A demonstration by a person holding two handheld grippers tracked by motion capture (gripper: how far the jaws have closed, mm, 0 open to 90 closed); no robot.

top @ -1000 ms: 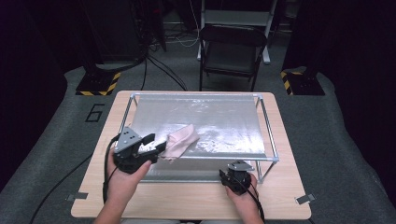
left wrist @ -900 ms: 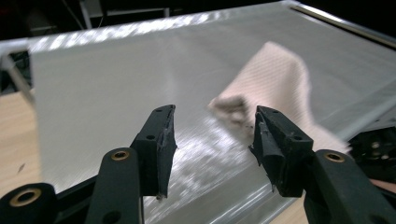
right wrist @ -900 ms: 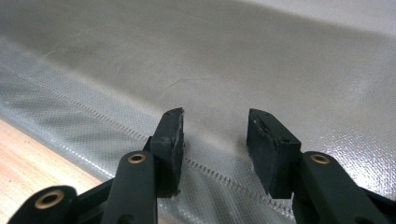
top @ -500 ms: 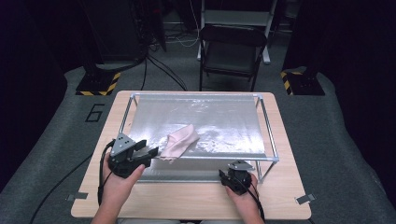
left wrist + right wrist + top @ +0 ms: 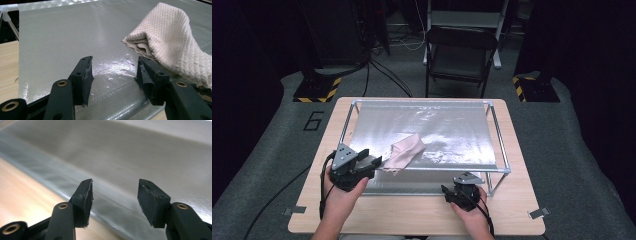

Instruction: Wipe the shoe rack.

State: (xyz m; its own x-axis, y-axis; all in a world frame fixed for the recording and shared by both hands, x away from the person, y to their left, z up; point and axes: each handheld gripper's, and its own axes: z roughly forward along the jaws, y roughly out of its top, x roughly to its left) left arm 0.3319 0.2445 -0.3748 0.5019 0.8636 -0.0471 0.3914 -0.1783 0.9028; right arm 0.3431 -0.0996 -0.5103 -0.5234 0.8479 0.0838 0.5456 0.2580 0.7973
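A beige quilted cloth lies bunched on the silver sheet, close to its front edge and left of the middle. In the left gripper view the cloth sits just past my right jaw and off to that side. My left gripper hovers at the sheet's front left edge, open, with only bare sheet between its jaws. My right gripper rests low at the table's front, right of the middle. Its jaws have just been opening and stand open on nothing, facing the sheet's hanging front.
The sheet is stretched over a metal tube frame standing on a wooden table. A black folding chair stands behind the table, and cables run across the grey floor. Tape tabs mark the table's front corners.
My left gripper has sunk a little and drawn back from the cloth's near end toward the front edge. The cloth and the right hand have stayed in place.
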